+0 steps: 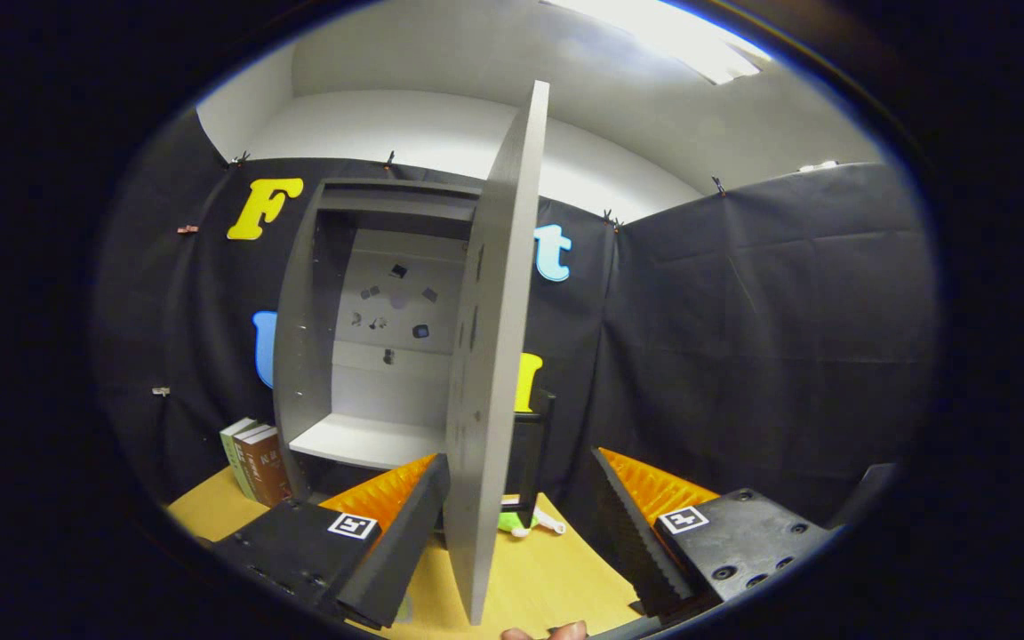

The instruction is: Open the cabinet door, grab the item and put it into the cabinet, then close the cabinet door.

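The grey cabinet (pixel 325 356) stands against the booth wall on a wooden table (pixel 556 569). Its inside has a white shelf (pixel 370 440) with nothing on it. The grey door (pixel 494 356) is swung out toward me and I see it nearly edge-on, its lower edge between my fingers. My gripper (pixel 521 498) is open with the fingers wide apart. The left finger (pixel 414 507) is right against the door's face, while the right finger (pixel 619 516) is well clear of it. A small green and white item (pixel 525 523) lies on the table just behind the door.
Several books (pixel 254 462) stand upright left of the cabinet's base. A black frame (pixel 540 444) rises behind the door, next to the small item. Black cloth closes off the back and the right side. A person's fingertip (pixel 556 632) shows just under the gripper.
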Motion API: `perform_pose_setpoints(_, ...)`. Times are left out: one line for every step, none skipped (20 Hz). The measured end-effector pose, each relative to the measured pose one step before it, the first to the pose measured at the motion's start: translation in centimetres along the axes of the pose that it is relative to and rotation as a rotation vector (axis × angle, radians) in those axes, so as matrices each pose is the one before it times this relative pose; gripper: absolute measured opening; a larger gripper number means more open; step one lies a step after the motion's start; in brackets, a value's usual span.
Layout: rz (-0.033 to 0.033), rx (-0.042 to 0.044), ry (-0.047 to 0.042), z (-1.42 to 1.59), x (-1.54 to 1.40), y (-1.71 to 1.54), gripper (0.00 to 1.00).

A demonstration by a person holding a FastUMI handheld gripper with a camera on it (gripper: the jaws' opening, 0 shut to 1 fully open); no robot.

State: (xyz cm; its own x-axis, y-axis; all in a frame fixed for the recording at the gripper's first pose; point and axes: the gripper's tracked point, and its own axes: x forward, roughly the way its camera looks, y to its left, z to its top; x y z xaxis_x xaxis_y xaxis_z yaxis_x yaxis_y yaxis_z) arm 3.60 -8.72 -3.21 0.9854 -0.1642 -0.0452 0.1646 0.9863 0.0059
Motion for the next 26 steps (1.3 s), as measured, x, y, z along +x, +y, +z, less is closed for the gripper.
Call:
perform_pose_setpoints(0.03754,0.02187,0.00535,0.135,-0.535,1.521,0.98)
perform_pose_setpoints(0.03951,0.01229,0.00918,-0.345,-0.454,1.75,0.98)
perform_pose_setpoints(0.04352,0.00264,0.01494,-0.587,-0.386,1.752,0.98)
perform_pose_setpoints(0.04477,-0.00507,0.02189,-1.121,0.017,1.964,0.98)
perform_pose_setpoints(0.0343,-0.00315,0.02956,-1.519,0.184,1.66,0.98)
perform_pose_setpoints(0.02353,0.00064,0.04162,-1.969,0.796,1.611,0.97)
perform_pose_setpoints(0.02186,0.0067,0.04927,-2.17,0.697,1.351,0.97)
perform_pose_setpoints(0.01845,0.00881,0.05878,-2.375,0.922,1.256,0.97)
perform_pose_setpoints(0.01681,0.00837,0.06624,-2.785,0.971,1.121,0.98)
perform_pose_setpoints(0.01147,0.0189,0.0718,-2.696,1.289,0.99,0.98)
perform_pose_setpoints(0.00837,0.02485,0.06465,-2.874,1.188,0.679,0.98)
perform_pose_setpoints(0.0015,0.02701,0.07366,-2.9,1.552,0.282,0.98)
perform_pose_setpoints(-0.00018,0.02296,0.05852,-2.689,1.549,0.144,0.98)
perform_pose_setpoints(-0.01013,0.01992,0.06061,-2.439,1.73,-0.198,0.98)
perform_pose_setpoints(-0.00688,0.0183,0.05051,-2.333,1.236,-0.53,0.98)
perform_pose_setpoints(-0.00905,0.01206,0.04194,-1.965,1.379,-0.552,0.98)
perform_pose_setpoints(-0.0067,0.01199,0.03357,-1.675,1.073,-0.664,0.98)
perform_pose_setpoints(-0.01194,0.00081,0.02206,-1.011,1.439,-0.302,0.98)
perform_pose_setpoints(-0.01039,-0.00824,0.02321,-0.782,1.678,-0.281,0.98)
perform_pose_setpoints(-0.00987,-0.00502,0.01946,-0.66,2.225,0.279,0.98)
perform_pose_setpoints(-0.00295,0.00008,0.01819,-0.736,1.552,-0.085,0.98)
perform_pose_setpoints(-0.0074,-0.00009,0.01078,-0.553,1.231,-0.349,0.97)
perform_pose_setpoints(-0.00769,-0.00343,0.01784,-0.751,1.43,-0.362,0.97)
perform_pose_setpoints(0.00137,0.00069,0.01674,-0.655,1.244,0.173,0.97)
perform_pose_setpoints(-0.00265,0.00118,0.0135,-0.806,1.144,0.078,0.97)
perform_pose_setpoints(-0.00359,-0.00138,0.02117,-0.747,1.08,0.0,0.97)
